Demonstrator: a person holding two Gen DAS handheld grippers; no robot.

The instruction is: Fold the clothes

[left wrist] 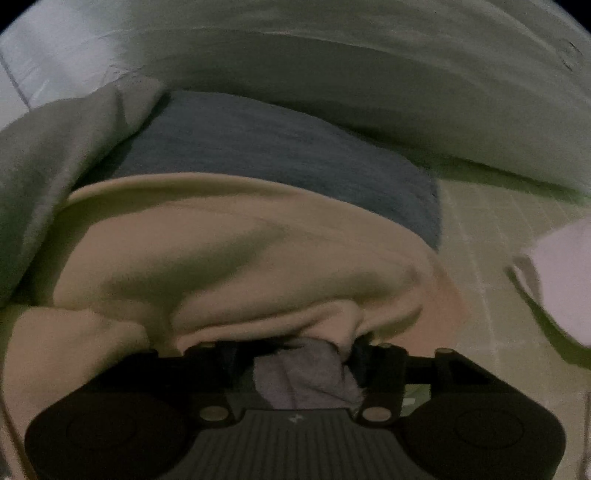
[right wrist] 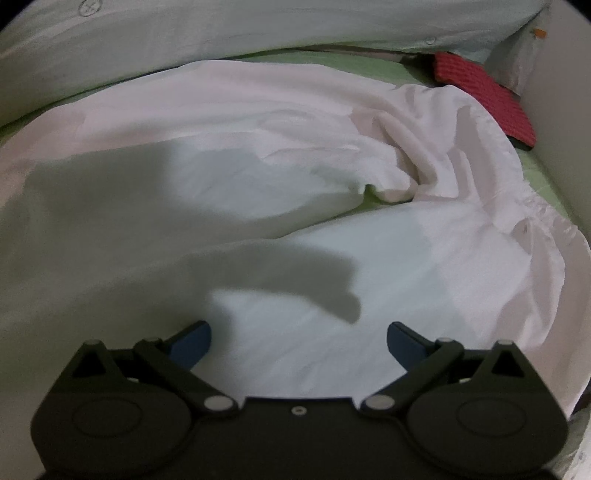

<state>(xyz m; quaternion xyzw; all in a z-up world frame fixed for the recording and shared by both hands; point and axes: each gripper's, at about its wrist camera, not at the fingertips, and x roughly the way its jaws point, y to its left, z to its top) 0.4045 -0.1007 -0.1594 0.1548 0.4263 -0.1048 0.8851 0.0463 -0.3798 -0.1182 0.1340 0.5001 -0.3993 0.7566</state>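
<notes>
In the left wrist view my left gripper [left wrist: 295, 354] is shut on a beige garment [left wrist: 229, 266], with bunched beige and grey fabric [left wrist: 306, 376] pinched between the jaws. The beige garment lies over a folded blue-grey cloth [left wrist: 280, 155]. In the right wrist view my right gripper [right wrist: 299, 343] is open and empty, its blue fingertips [right wrist: 194, 345] spread just above a rumpled white garment [right wrist: 295, 177] that covers most of the bed.
A grey garment [left wrist: 48, 166] lies left of the beige one. A pale pillow or duvet [left wrist: 369, 74] runs along the back, also in the right wrist view [right wrist: 221, 33]. A red textured cloth [right wrist: 484, 92] sits at the far right by a white wall [right wrist: 565, 110]. The green sheet [left wrist: 480, 229] shows at the right.
</notes>
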